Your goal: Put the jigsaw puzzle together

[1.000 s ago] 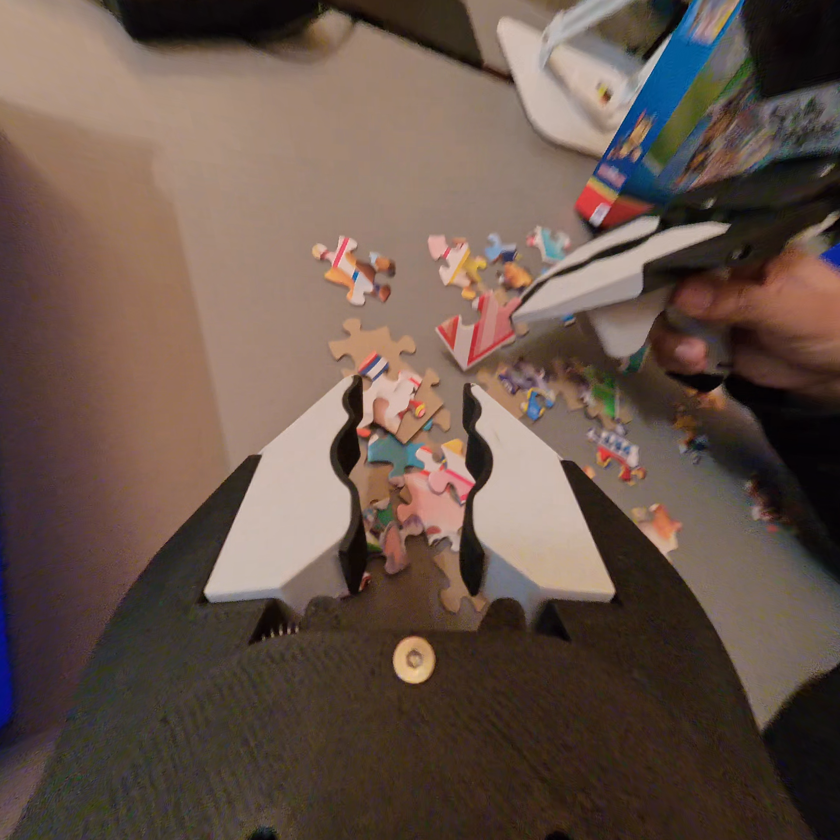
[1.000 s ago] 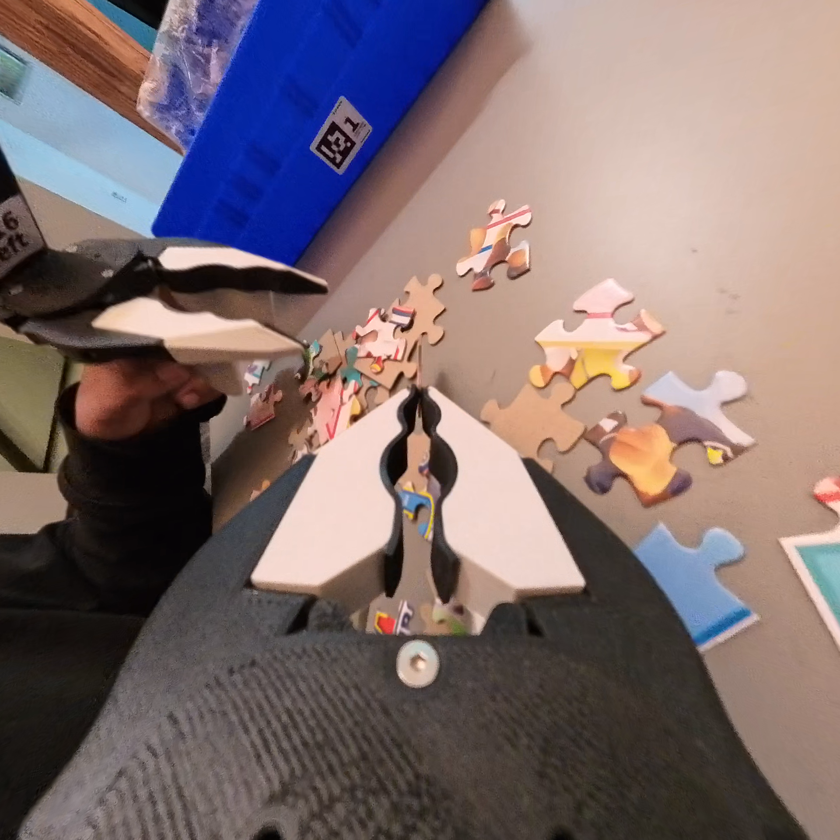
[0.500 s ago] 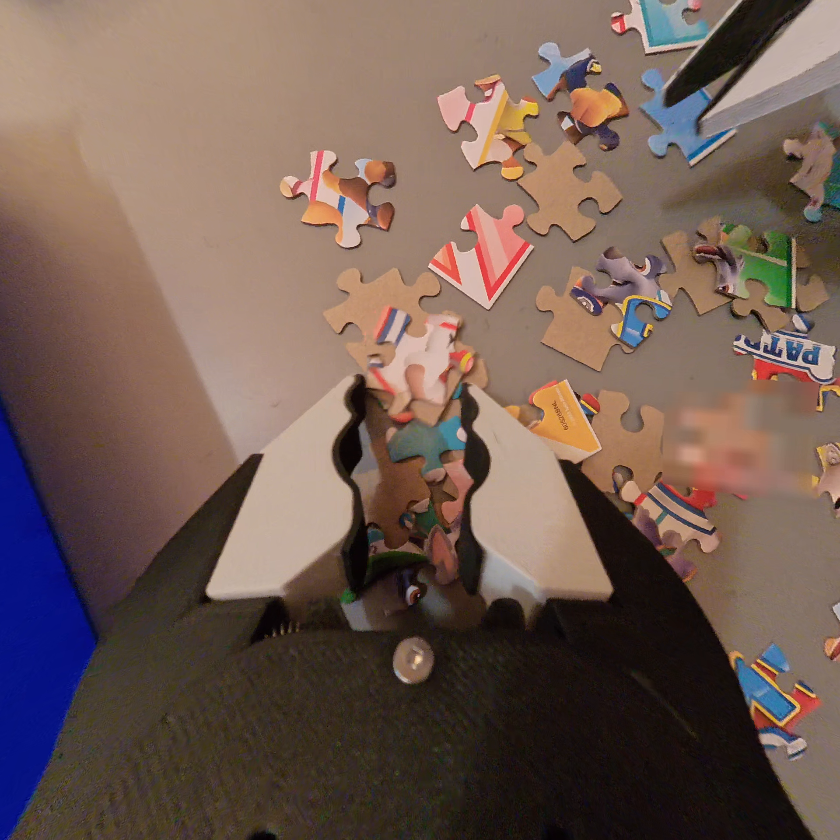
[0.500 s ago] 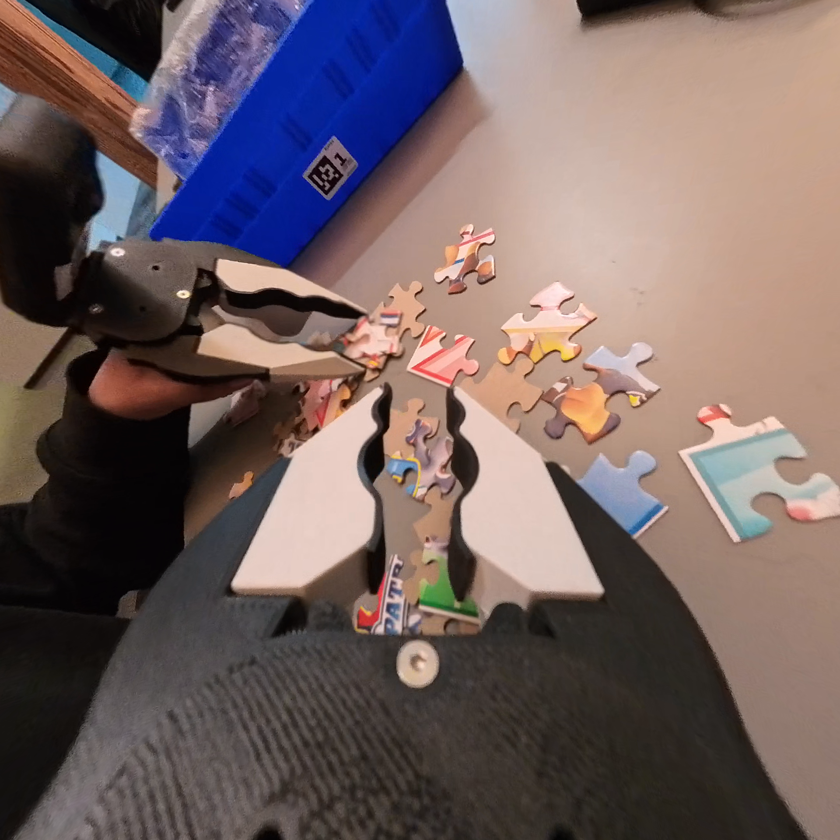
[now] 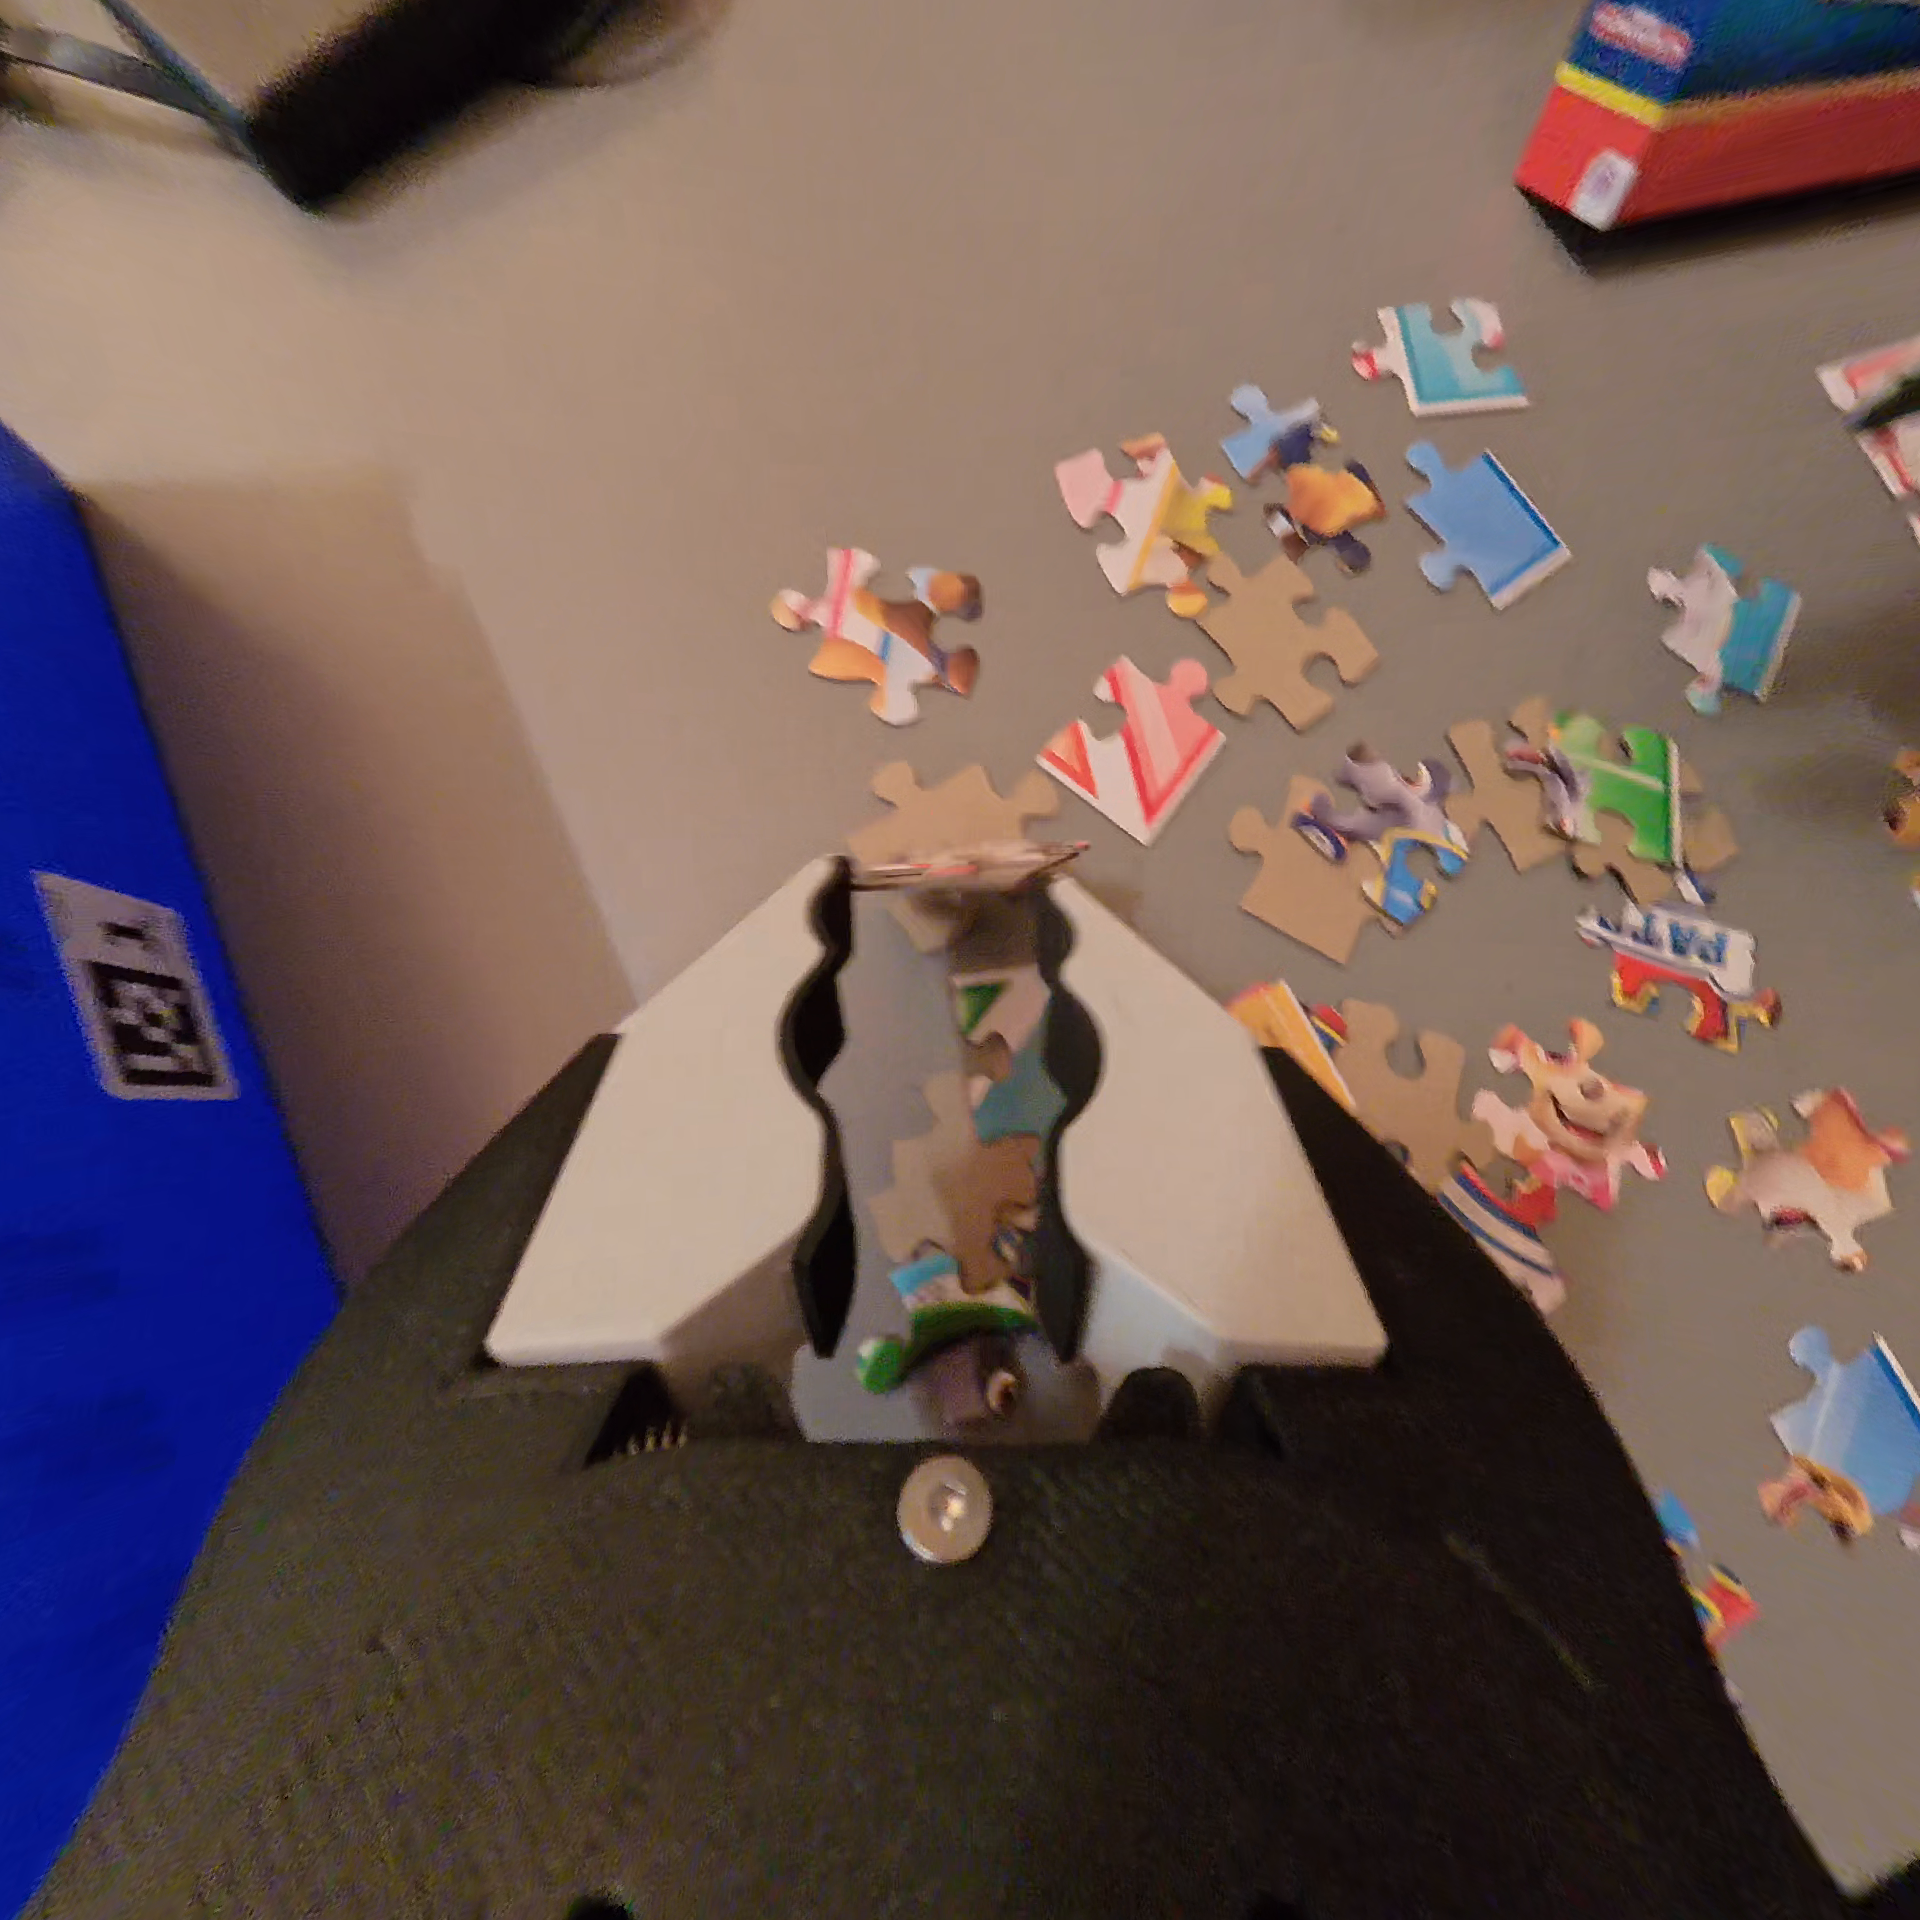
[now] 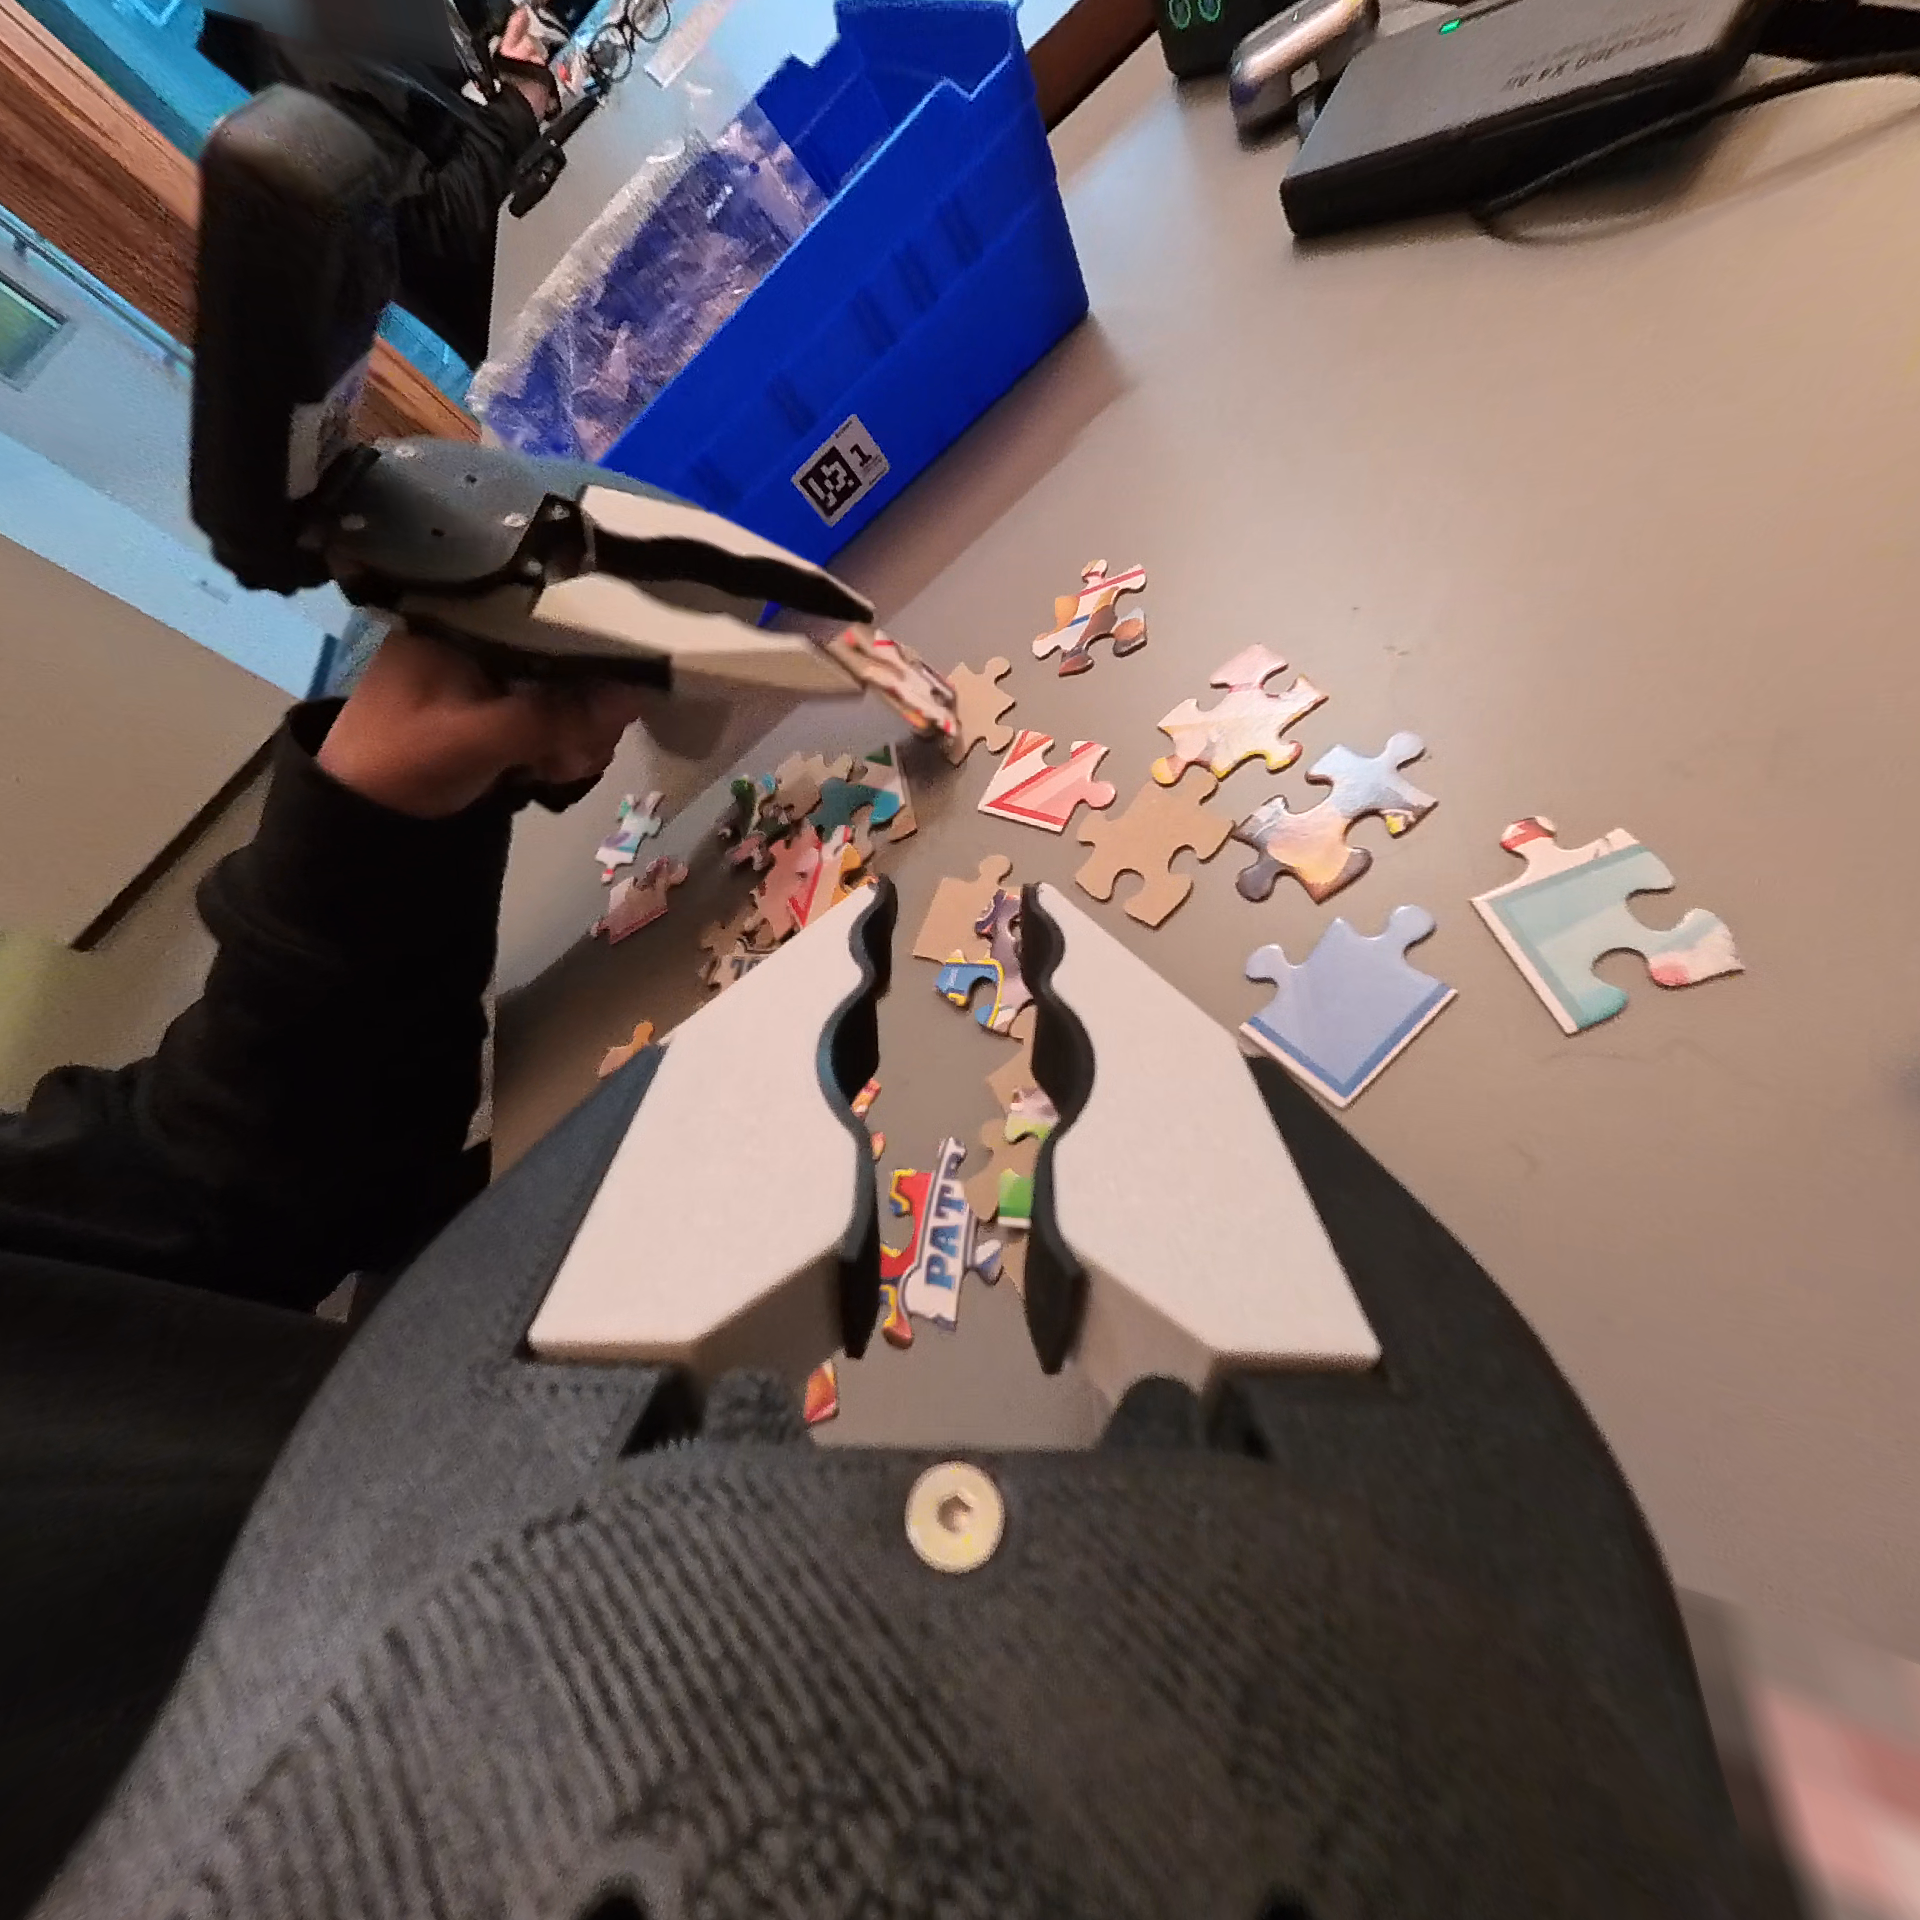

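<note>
While I look along my left gripper [image 5: 951,868], I see it pinching a puzzle piece [image 5: 961,865] edge-on at its very tips, lifted clear of the grey bench [image 5: 727,364]; the right wrist view confirms it, the piece [image 6: 899,681] jutting from the fingertips above the scatter, with the person's hand [image 6: 457,727] and a dark sleeve behind that gripper. Below and beyond the held piece lie a face-down brown piece [image 5: 961,805], a red-and-white striped piece [image 5: 1138,748] and an orange-and-white piece [image 5: 883,634] standing a little apart; a heap of mixed pieces [image 6: 800,831] sits under the left gripper.

My right gripper [image 6: 958,909] hangs partly spread with nothing between its pads; past its tips a purple-and-blue piece [image 6: 987,966] overlaps a face-down one on the bench, neither touched. To its right lie a plain blue piece [image 6: 1345,997] and a pale teal piece [image 6: 1590,925].

A blue bin [image 6: 883,281] stands at the bench's far left; a red-and-blue box [image 5: 1714,114] rests beyond the pieces in the left view; a black device [image 6: 1517,94] with cables lies at the far edge.
</note>
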Demonstrator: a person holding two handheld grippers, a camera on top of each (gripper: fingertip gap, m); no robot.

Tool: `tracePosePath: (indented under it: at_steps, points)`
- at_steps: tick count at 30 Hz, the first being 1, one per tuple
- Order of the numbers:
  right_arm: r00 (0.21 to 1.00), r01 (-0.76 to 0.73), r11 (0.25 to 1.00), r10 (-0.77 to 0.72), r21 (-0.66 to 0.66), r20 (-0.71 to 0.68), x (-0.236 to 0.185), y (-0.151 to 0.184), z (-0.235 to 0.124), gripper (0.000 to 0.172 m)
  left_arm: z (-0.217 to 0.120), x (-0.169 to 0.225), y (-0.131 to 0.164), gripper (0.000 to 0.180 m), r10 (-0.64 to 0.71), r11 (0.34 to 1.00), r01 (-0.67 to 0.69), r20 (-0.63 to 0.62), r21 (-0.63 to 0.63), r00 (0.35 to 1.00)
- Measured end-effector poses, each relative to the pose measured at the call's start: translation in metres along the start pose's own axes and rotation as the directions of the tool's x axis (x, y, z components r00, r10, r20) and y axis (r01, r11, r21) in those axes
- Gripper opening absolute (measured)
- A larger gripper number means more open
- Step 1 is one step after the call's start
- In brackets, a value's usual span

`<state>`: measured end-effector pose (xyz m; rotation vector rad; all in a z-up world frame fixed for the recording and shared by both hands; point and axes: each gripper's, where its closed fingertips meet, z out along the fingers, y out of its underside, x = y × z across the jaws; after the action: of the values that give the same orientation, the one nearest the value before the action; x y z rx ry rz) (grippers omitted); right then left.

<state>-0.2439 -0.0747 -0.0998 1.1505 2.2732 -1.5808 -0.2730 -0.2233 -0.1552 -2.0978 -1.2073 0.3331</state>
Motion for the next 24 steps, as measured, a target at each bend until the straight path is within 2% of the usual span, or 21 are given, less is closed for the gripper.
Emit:
tracePosePath:
  at_steps: [1,2,4,9,10,14,16,19,20,21,24]
  points:
    - [1.000,0.002,1.000,-0.002,0.005,0.001,0.000,0.000,-0.002,0.023,0.001,-0.008,-0.007,0.014,-0.006,1.000,0.006,0.023,0.022,1.000]
    - [1.000,0.003,1.000,-0.003,0.010,0.000,-0.001,0.000,-0.005,0.023,0.002,-0.015,-0.016,0.011,-0.010,0.998,0.008,0.042,0.057,0.999]
    - [1.000,0.004,1.000,-0.004,0.020,0.002,-0.002,0.000,-0.008,0.023,0.009,-0.025,-0.023,0.011,-0.036,0.997,0.034,0.034,0.062,0.999]
    - [1.000,0.006,0.999,-0.006,0.036,-0.001,-0.001,0.001,-0.016,0.023,0.022,-0.029,-0.019,0.019,-0.085,0.996,0.085,0.008,0.017,0.996]
    - [1.000,0.007,0.999,-0.007,0.038,-0.004,0.000,0.001,-0.018,0.023,0.023,-0.027,-0.017,0.023,-0.088,0.996,0.088,0.002,0.013,0.996]
    - [1.000,-0.008,0.999,0.007,0.049,0.017,0.000,0.001,-0.019,0.023,0.033,-0.030,-0.006,0.067,-0.060,0.997,0.063,0.060,-0.052,0.996]
    - [0.999,-0.013,0.999,0.011,0.053,0.032,-0.001,0.001,-0.018,0.023,0.038,-0.032,-0.003,0.073,-0.026,0.996,0.033,0.089,-0.078,0.996]
    - [0.999,-0.013,0.999,0.010,0.053,0.042,-0.003,0.002,-0.017,0.023,0.047,-0.024,0.003,0.071,0.002,0.993,0.004,0.049,-0.118,0.999]
    - [0.999,-0.010,0.999,0.008,0.053,0.042,-0.004,0.002,-0.017,0.023,0.047,-0.019,0.001,0.056,0.013,0.994,-0.011,0.017,-0.113,1.000]
    - [0.999,-0.008,0.999,0.006,0.054,0.040,-0.004,0.002,-0.017,0.024,0.046,-0.012,0.002,0.050,0.014,0.993,-0.016,-0.017,-0.119,1.000]
    - [1.000,-0.002,0.998,0.001,0.058,0.028,-0.001,0.002,-0.021,0.023,0.041,-0.002,0.009,0.050,0.044,0.984,-0.051,-0.049,-0.169,0.998]
